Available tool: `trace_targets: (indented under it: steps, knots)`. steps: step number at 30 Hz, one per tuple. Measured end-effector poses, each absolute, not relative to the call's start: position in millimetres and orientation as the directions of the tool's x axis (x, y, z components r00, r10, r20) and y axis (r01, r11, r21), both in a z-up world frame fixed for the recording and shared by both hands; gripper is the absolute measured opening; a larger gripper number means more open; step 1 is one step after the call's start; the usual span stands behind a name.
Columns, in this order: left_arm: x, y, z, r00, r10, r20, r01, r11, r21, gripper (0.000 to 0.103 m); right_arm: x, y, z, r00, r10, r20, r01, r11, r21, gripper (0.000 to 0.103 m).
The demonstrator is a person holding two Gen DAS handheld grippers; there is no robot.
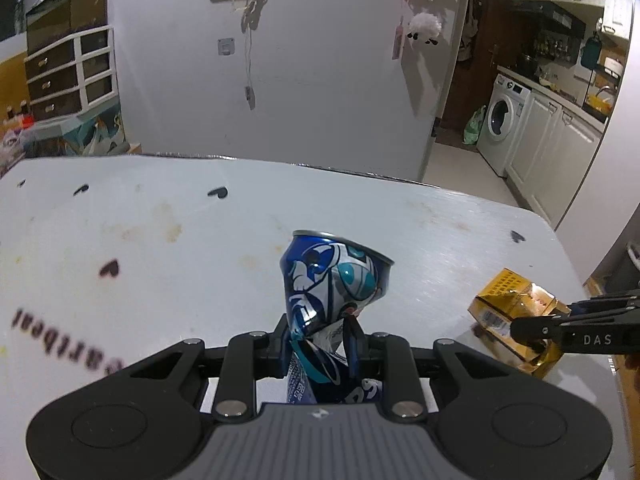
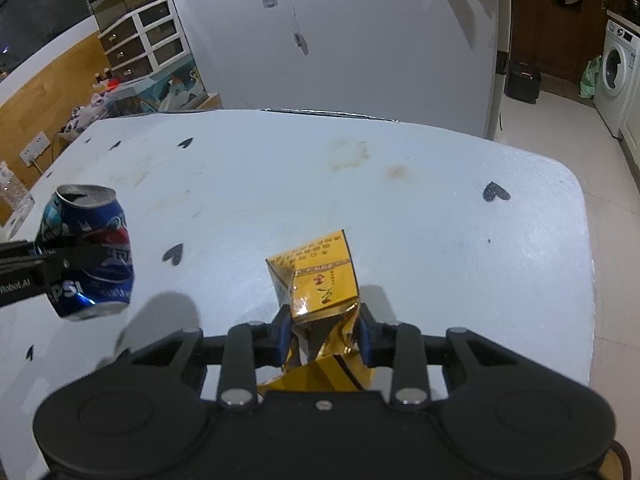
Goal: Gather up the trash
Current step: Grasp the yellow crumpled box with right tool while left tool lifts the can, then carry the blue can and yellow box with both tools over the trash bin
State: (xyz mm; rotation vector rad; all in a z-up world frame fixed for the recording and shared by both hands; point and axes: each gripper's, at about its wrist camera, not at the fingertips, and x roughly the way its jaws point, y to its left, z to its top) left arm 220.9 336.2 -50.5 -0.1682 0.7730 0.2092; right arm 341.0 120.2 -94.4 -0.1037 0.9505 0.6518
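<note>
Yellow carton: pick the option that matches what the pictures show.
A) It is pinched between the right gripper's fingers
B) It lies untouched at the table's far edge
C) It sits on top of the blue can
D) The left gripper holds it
A: the right gripper has its fingers pressed on the crumpled yellow carton, while the left gripper holds the blue can.

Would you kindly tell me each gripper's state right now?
Left gripper: closed on the crushed blue can.
Right gripper: closed on the crumpled yellow box.

The white tabletop [image 2: 360, 184] lies bare ahead — only the wall [image 2: 380, 40] closes its far edge.
</note>
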Motion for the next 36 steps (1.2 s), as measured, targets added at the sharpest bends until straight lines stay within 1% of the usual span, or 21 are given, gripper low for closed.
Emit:
trace_targets:
  steps: [13,36]
  knots:
    - [175,296,-39,0.684,0.116,-0.72,-0.301,0.944,-0.134,0.027,295,94,-71,0.429,0.482,-0.764,-0.569,0.801,0.186,0.033]
    - [140,228,-17,0.707,0.114,-0.698,-0.283,0.95,-0.131,0.027,247,31,-47,0.476,0.491,-0.73,-0.55,0.814,0.189,0.033]
